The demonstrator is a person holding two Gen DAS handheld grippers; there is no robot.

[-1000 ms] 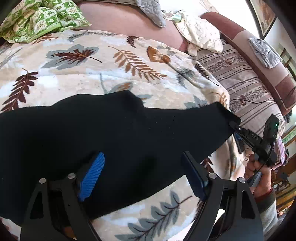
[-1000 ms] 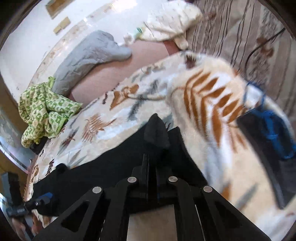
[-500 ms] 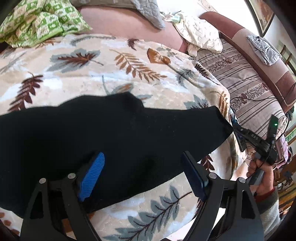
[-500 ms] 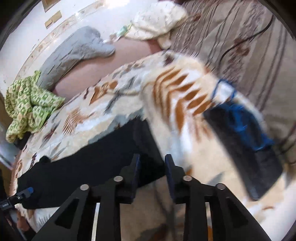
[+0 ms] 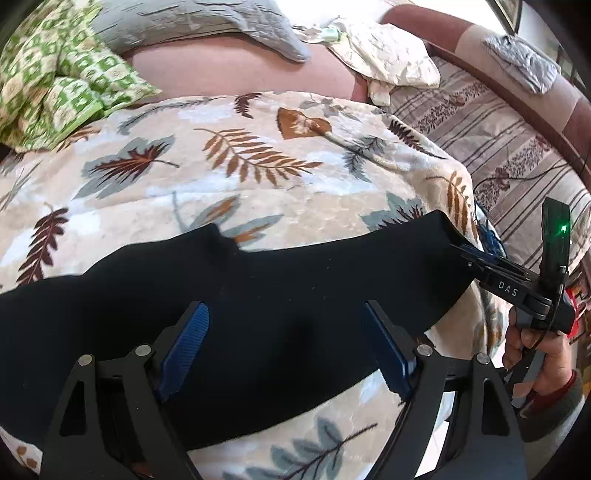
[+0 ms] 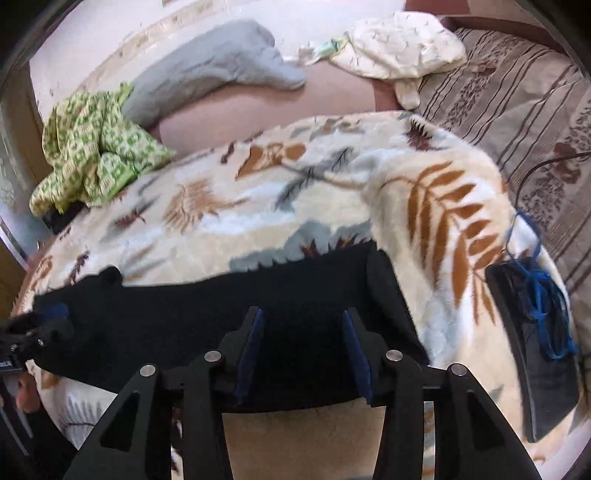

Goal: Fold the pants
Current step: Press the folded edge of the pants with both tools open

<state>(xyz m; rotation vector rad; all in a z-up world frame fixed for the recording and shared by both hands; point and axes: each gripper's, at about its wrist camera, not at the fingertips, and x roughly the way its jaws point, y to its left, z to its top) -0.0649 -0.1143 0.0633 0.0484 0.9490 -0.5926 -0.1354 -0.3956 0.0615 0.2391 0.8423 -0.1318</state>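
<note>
On the leaf-print blanket (image 5: 258, 184) the black pants (image 5: 258, 314) lie flat; both my claws (image 5: 284, 347) (image 6: 303, 350) gape empty, so I should grip edges squarely.

1. We are looking from the left wrist camera, low and close over the black pants (image 5: 258, 306), forward between the left gripper (image 5: 284, 347) fingers and across the leaf-print blanket (image 5: 236, 173) toward the far cushions.
2. We are looking from the right wrist camera, equally near, over the pants' right end, between the right gripper (image 6: 301, 350) fingers.
3. We are sharing the pants, the blanket, the green cloth (image 6: 92, 147) and the grey pillow (image 5: 207, 18) in both views.
4. We are catching each gripper in the other's view: right gripper at the right edge, left gripper at the left edge.
</note>
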